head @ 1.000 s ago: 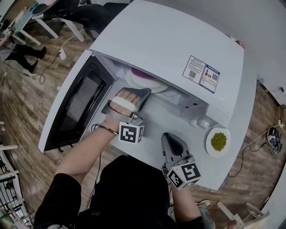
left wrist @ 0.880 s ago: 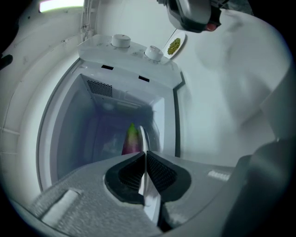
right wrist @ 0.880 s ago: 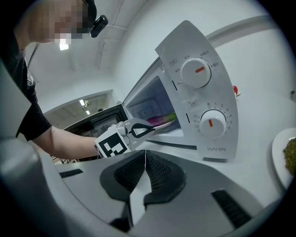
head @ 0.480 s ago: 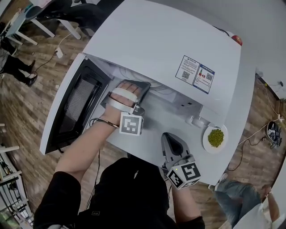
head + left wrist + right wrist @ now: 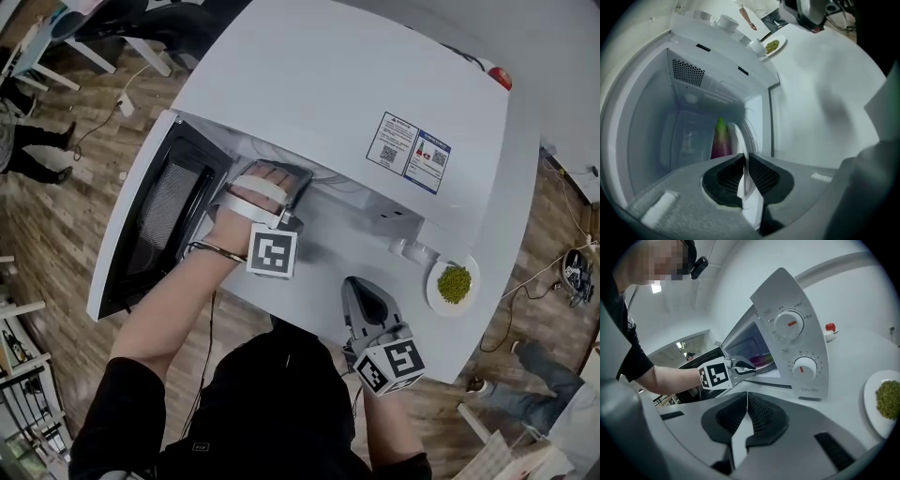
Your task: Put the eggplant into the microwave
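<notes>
**Eggplant inside the open microwave, on a plate pinched by the left gripper**

A white tabletop (image 5: 441,352) is seen from above, and most of it is taken up by a white microwave (image 5: 347,84). The door (image 5: 159,220) is swung wide open toward the left of the head view, with its dark window turned upward.

The left gripper (image 5: 743,158) is reached into the cavity opening and angled downward. Its jaws are drawn almost together, and the thin white rim of a plate (image 5: 735,140) is pinched between the pads. The plate is set inside the cavity. The eggplant (image 5: 721,140), purple with a green tip, is laid on it just beyond the jaws.

The right gripper (image 5: 747,399) is seen at the near part of the tabletop, in front of the control panel and well apart from the cavity. Its jaws are pressed together with nothing between them. Whether it touches the surface cannot be told.

A saucer (image 5: 454,307) bearing a heap of green food (image 5: 455,281) is set on the tabletop to the right of the microwave, near the edge. Two round dials (image 5: 790,323), each marked in red, are shown on the panel in the right gripper view. A small red object (image 5: 500,80) is seen at the far corner.
</notes>
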`<state>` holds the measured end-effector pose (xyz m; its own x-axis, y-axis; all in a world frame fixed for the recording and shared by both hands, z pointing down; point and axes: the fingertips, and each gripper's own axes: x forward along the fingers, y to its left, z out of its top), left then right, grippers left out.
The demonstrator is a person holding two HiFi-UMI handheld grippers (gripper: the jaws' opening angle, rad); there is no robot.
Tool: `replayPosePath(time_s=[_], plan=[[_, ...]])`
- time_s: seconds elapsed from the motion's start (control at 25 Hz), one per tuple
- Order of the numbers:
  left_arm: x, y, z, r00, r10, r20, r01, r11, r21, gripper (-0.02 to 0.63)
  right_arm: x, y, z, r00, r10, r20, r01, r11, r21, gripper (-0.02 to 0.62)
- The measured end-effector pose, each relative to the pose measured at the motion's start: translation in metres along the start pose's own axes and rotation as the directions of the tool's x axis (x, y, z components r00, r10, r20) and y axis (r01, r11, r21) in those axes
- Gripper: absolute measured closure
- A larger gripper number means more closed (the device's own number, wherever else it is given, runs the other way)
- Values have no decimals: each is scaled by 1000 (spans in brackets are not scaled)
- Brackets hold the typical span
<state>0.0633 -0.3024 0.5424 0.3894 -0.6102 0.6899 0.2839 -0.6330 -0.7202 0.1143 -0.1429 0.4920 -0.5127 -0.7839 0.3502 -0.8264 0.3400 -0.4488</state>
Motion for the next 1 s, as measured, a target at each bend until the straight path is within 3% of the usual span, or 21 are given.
replayPosePath(time_s=[0.56,1.0], plan=[[-17,18,-7,996,80,-44,-80,997,-19,560,-18,0,-2,1000,-20,8,20,1000,18,578],[-6,21,-6,995,82,-54,-85,995,-49,575,-37,-1,-13,998,-56,3,56,998,24,578]])
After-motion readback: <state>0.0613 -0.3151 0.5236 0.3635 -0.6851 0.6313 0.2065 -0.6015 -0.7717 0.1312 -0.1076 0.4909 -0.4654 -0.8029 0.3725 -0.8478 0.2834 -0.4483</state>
